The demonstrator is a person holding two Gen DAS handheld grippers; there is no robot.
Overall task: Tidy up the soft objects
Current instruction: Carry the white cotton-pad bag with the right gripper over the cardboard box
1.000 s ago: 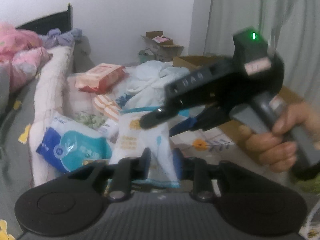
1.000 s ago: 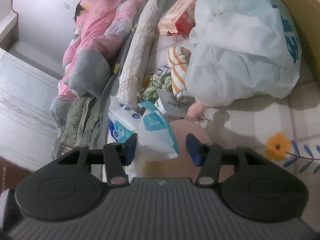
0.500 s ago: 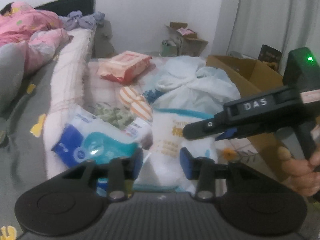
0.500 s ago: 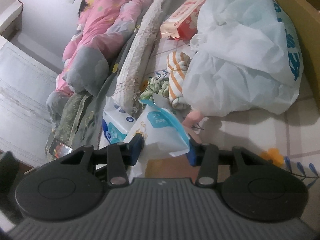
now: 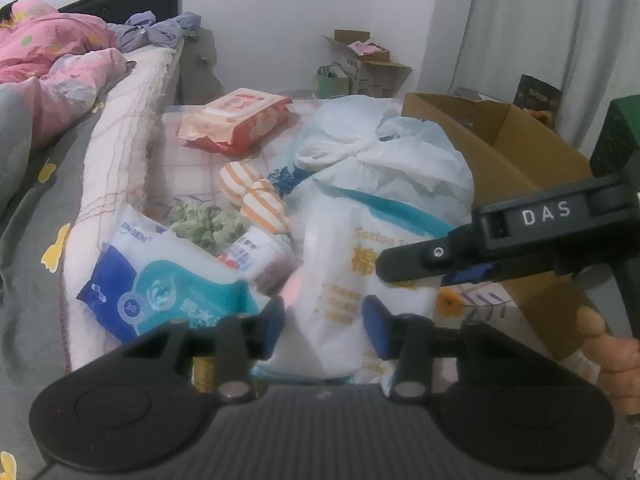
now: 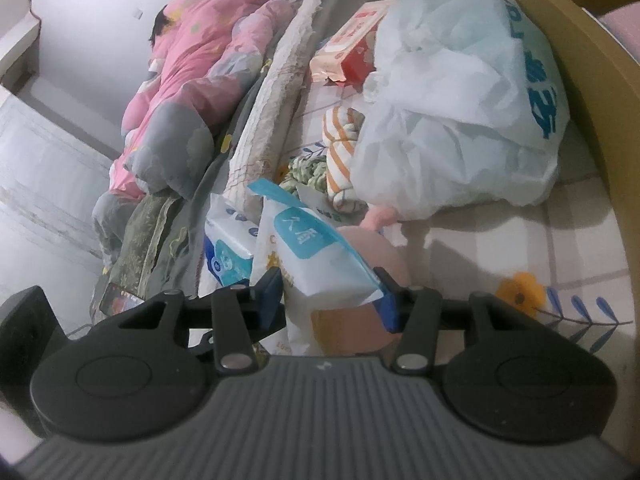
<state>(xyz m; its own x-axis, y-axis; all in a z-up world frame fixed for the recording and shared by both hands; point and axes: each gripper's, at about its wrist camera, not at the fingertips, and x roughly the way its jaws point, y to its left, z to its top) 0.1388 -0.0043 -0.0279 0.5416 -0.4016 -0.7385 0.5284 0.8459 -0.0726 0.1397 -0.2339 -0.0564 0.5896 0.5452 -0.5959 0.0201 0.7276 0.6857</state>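
As the white cotton-tissue pack (image 6: 320,264) was taken between the blue pads (image 6: 390,304) of the right gripper (image 6: 332,296), it was seen clamped at its sealed top edge, where a second before the fingers had stood apart around it. In the half second between, the pack was raised and tilted off the checked floor mat (image 6: 520,240); its lower end was hidden behind the gripper body, so contact with the mat could not be judged. The left gripper (image 5: 323,326) was held with fingers parted just in front of the same pack (image 5: 360,264), nothing being gripped, and had been drawn back level from a lower, closer view. Beside the bed's edge the blue wipes pack (image 5: 160,288), striped socks (image 5: 256,196) and tied plastic bag (image 5: 384,160) were left unmoved. A transfer was judged begun, probably toward the cardboard box (image 5: 500,152) at the mat's right edge.
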